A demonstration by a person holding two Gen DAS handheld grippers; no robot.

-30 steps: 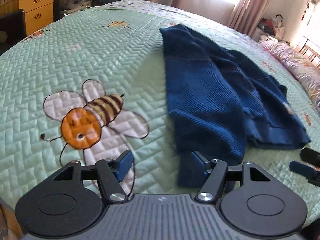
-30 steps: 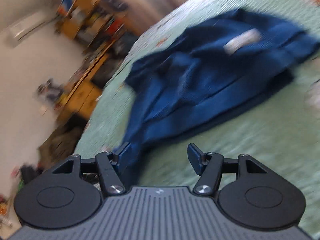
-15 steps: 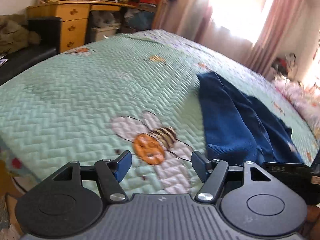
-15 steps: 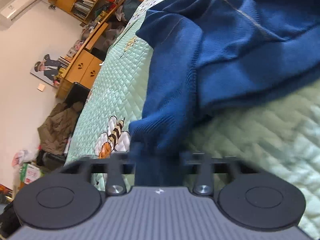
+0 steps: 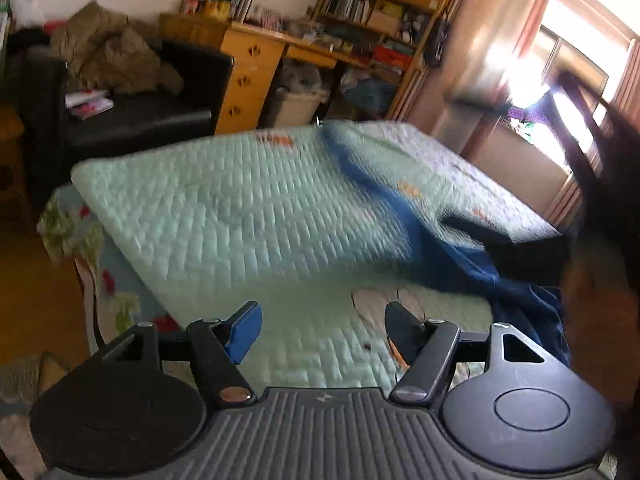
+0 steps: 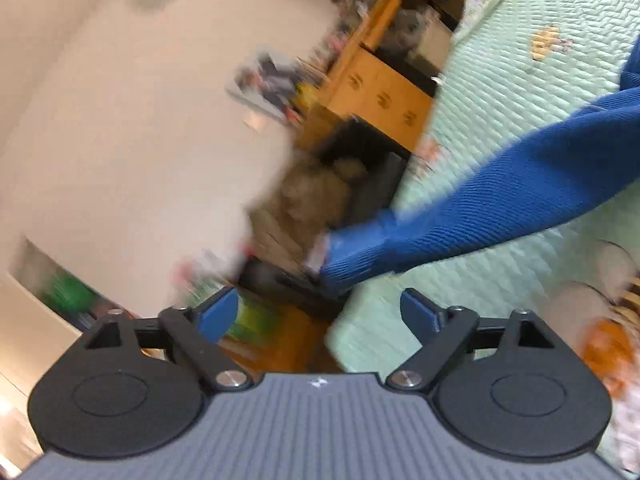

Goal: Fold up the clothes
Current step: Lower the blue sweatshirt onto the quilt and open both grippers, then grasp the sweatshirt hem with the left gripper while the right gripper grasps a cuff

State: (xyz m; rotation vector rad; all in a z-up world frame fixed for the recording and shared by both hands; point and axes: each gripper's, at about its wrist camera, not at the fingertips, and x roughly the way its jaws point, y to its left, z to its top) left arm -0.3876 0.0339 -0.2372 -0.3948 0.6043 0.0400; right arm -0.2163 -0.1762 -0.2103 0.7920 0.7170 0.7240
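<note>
Now | 1 blue sweater point(image 6: 500, 208) on quilt point(image 5: 248, 216) | left tongs point(image 5: 322, 334) released, empty | right tongs point(image 6: 320, 312) opening, empty

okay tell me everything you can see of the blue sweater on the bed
The blue sweater is a deep-blue ribbed knit, unfolded. In the right wrist view one long sleeve stretches out over the mint quilted bedspread, its ribbed cuff reaching the bed's edge. In the left wrist view it is motion-blurred, trailing across the quilt and bunching at the near right. Neither gripper holds it; the cuff sits just beyond the opening jaws of the right gripper.
</note>
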